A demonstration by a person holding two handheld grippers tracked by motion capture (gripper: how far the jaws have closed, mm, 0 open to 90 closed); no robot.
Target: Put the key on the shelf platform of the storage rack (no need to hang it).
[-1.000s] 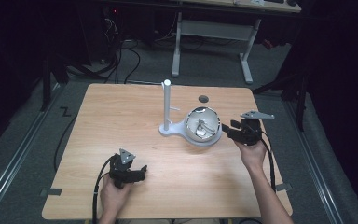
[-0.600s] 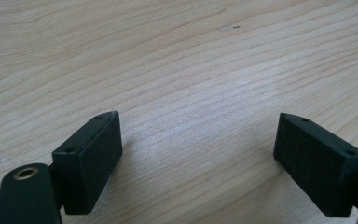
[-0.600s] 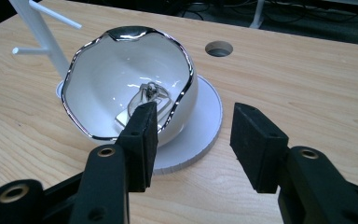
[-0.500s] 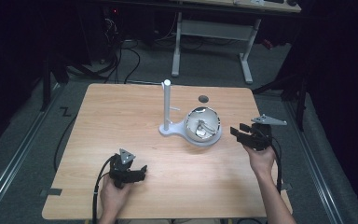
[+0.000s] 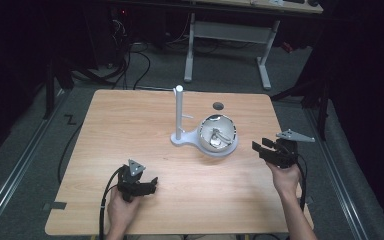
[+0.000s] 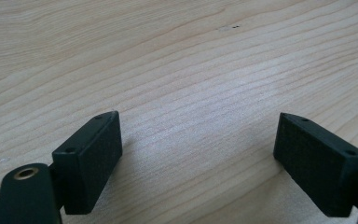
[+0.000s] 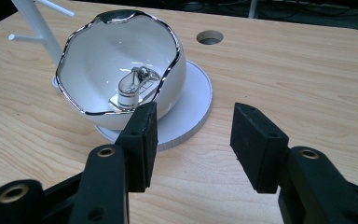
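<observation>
High view: the right gripper (image 5: 270,150), held in a hand near the right edge of the pale wooden table (image 5: 130,125), has drawn back from the white egg-shaped bowl with a wavy silver rim (image 5: 218,134), which it stood just beside a second ago. It now sits near the bowl but apart from it, jaws spread and empty, so the work at the bowl looks finished or paused. The bowl rests on the round base of a white jewellery stand with a tall post (image 5: 179,112). The left gripper (image 5: 147,186) has not moved; it rests low at the near left, well apart from the stand.

Left gripper view: its two black jaws stand wide open over bare wood grain, holding nothing.

Right gripper view: its jaws are moderately open and empty. Beyond them, a small silver-and-white clasp-like piece (image 7: 135,88) lies at the bottom of the bowl; what it is exactly is hard to make out. The stand's post is cut off at the upper left.
</observation>
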